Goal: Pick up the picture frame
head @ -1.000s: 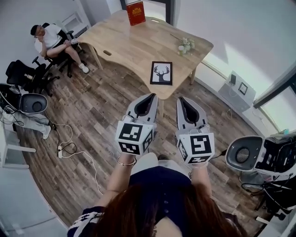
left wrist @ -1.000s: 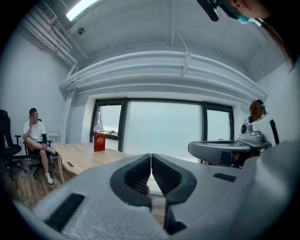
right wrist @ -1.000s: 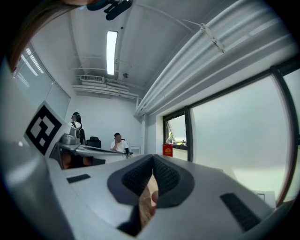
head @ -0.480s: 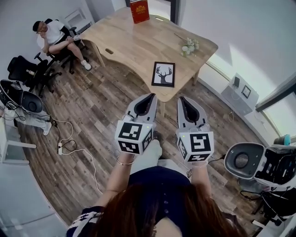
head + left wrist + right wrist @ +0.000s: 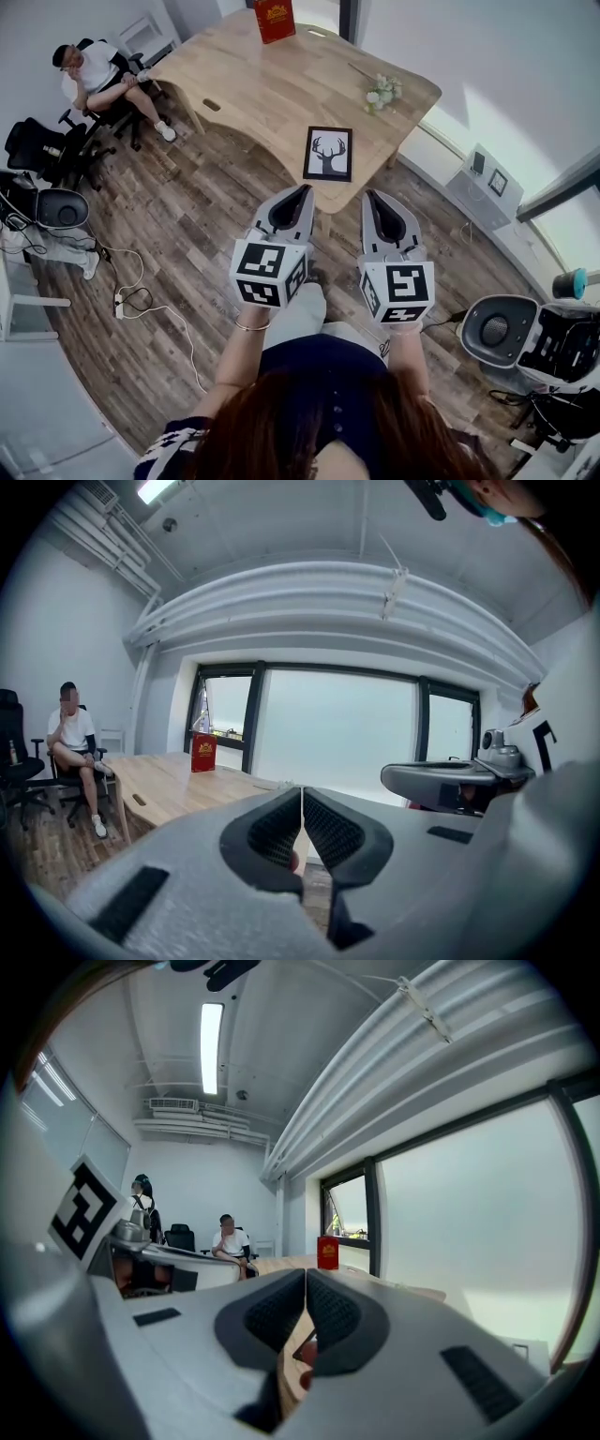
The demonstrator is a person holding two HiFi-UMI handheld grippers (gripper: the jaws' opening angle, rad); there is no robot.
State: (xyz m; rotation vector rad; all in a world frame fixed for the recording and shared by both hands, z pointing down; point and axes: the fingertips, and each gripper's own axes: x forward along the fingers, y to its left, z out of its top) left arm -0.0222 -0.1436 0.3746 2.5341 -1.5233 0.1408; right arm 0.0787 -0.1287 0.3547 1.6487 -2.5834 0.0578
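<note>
The picture frame (image 5: 328, 154), black-edged with a deer-head print, lies flat near the front edge of the wooden table (image 5: 262, 94). My left gripper (image 5: 302, 192) and right gripper (image 5: 373, 195) are held side by side over the floor, just short of that table edge, and both point toward the frame. In the left gripper view the left gripper (image 5: 302, 791) has its ribbed pads pressed together with nothing between them. The right gripper (image 5: 306, 1275) looks the same in its own view, shut and empty.
A red book (image 5: 274, 19) stands at the table's far end, and a small bunch of flowers (image 5: 380, 92) lies at its right edge. A person (image 5: 94, 75) sits on a chair at far left. Office chairs (image 5: 42, 150), floor cables (image 5: 141, 291) and machines (image 5: 525, 333) ring the wooden floor.
Both grippers have edged forward toward the table along with the person holding them. The jaws of both stay shut.
</note>
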